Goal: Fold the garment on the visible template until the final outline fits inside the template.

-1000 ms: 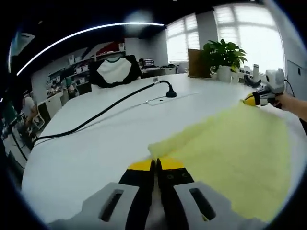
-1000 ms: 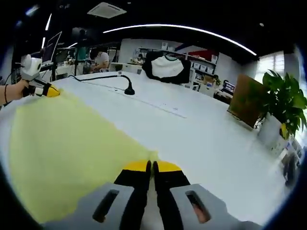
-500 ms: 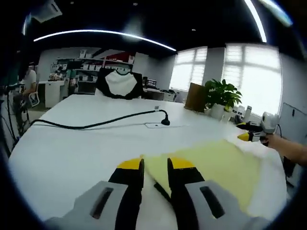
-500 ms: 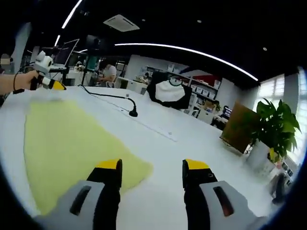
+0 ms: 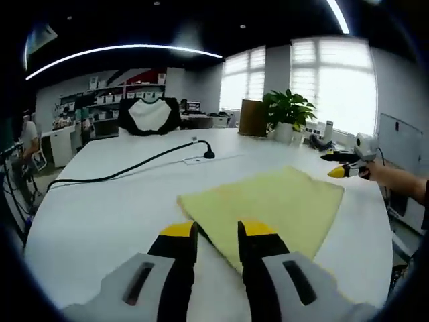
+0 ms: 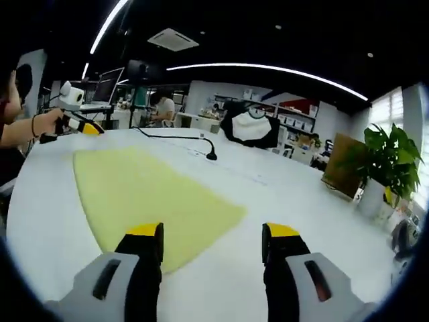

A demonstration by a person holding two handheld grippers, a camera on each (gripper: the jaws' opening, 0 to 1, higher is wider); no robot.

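The yellow garment lies flat on the white table, a soft, slightly fuzzy cloth folded to a rough four-sided patch. In the left gripper view its near corner sits just ahead of the left gripper, whose yellow-tipped black jaws stand a little apart with nothing between them; the cloth spreads away to the right of the jaws. In the right gripper view the garment runs ahead and to the left of the right gripper, whose jaws are spread wide and grip nothing; its near edge passes beside the left jaw and tapers to a corner between the two.

The left gripper view alone takes in the bright windows and shows the right gripper off to the right, past the cloth's far corner, held in a hand. The right gripper view instead shows the left gripper at the far left of the cloth, a hand around it, and monitors behind.

Bare table surrounds the garment on every side, widest ahead. A black cable with a bent plug end curves across that open stretch, well apart from the cloth. Farther off stand a potted plant, a brown board and a black-and-white chair.
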